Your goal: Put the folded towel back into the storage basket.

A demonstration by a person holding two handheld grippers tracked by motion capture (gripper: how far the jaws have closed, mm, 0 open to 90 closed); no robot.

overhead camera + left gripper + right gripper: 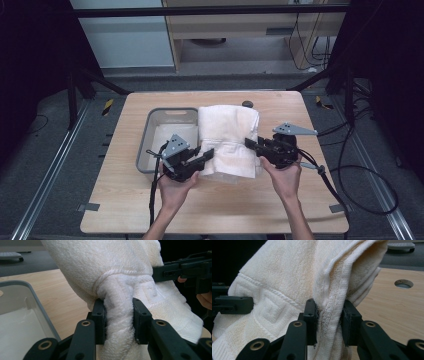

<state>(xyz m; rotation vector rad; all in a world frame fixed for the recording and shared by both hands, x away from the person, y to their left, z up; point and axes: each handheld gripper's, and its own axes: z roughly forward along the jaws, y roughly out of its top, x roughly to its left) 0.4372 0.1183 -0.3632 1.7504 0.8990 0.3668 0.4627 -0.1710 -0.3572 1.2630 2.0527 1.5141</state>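
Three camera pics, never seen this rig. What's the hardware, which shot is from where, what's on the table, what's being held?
No robot arm here: a person holds a hand-operated two-jaw gripper in each hand. The high view looks down on the wooden table from above the person's side; the left gripper is on its left, the right gripper on its right. The other two pictures come from cameras riding on the grippers, looking along their black jaws.

On the table lies a folded white towel, beside a grey plastic bin to its left. A small round hole sits in the tabletop behind.

Both grippers are shut on the towel, one at each side of its near end. In the gripper views the cloth is bunched between the pads, and the near end looks raised.
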